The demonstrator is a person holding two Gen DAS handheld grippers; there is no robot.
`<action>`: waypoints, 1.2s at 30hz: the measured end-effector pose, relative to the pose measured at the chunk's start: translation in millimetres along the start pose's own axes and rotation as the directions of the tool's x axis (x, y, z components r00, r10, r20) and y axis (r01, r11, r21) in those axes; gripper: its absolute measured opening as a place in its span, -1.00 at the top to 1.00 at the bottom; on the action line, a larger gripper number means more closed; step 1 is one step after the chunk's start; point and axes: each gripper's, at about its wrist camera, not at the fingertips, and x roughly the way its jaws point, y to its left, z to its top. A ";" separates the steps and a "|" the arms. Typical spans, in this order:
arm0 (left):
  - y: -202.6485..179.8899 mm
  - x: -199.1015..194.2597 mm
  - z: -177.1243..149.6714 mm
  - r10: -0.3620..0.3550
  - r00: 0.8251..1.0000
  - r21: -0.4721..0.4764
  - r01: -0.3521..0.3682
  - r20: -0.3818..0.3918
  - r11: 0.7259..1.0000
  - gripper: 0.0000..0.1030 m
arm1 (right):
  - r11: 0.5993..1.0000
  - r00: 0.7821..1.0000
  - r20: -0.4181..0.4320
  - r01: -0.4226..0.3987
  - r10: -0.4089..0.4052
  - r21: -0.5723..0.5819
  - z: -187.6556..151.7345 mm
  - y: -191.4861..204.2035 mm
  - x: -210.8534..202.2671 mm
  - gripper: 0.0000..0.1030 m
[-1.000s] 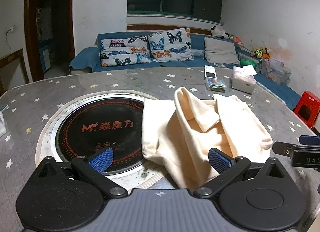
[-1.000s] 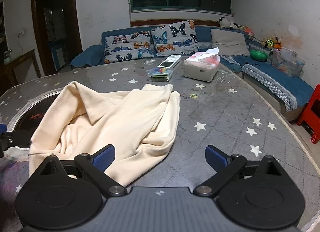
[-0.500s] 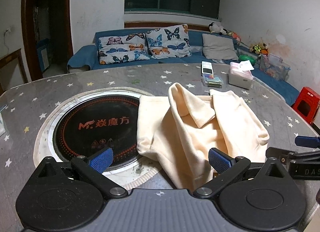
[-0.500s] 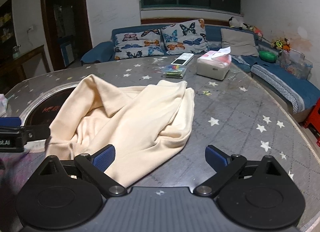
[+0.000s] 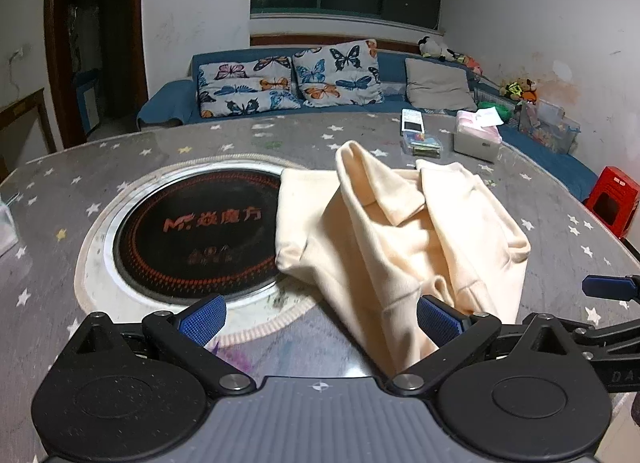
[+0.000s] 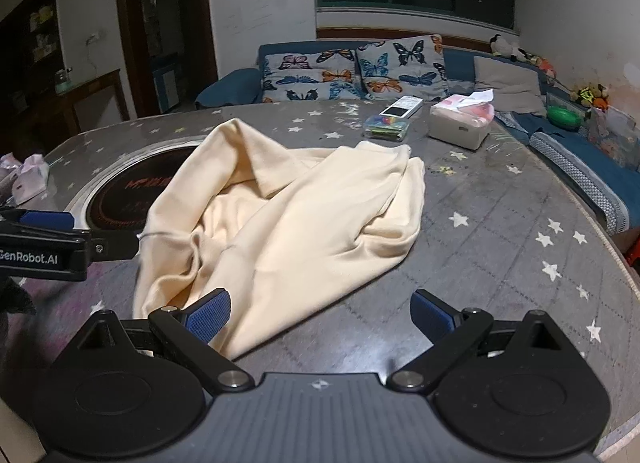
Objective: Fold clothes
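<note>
A crumpled cream garment (image 5: 400, 231) lies in a heap on the grey star-patterned table (image 5: 240, 135), its left edge over the black round cooktop (image 5: 192, 231). It also shows in the right wrist view (image 6: 288, 223). My left gripper (image 5: 320, 317) is open and empty, just in front of the garment's near corner, with its right pad (image 5: 438, 319) close to the cloth. My right gripper (image 6: 320, 313) is open and empty, at the garment's near edge, with its left pad (image 6: 210, 313) beside the cloth.
A tissue box (image 6: 460, 123), a small plastic box (image 6: 387, 128) and a remote (image 6: 402, 107) sit at the table's far side. A blue sofa with butterfly cushions (image 5: 288, 79) stands behind. A red stool (image 5: 610, 199) stands at the right.
Both grippers have pulled back slightly and risen, so the garment sits a little farther off and lower in view. The garment itself has not moved. Both stay open.
</note>
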 end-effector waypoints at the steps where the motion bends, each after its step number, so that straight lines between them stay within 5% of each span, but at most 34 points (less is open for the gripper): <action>1: 0.4 -1.2 -1.6 0.002 1.000 0.000 -0.002 -0.003 1.000 -1.00 | 1.000 1.000 -0.002 -0.005 0.005 -0.005 -1.6 1.5 -1.4 -0.91; 36: -20.2 -24.6 -31.8 0.006 0.999 0.089 -0.002 -0.043 0.996 -1.00 | 0.999 0.999 0.001 -0.032 0.032 -0.033 -20.2 8.5 -24.0 -0.81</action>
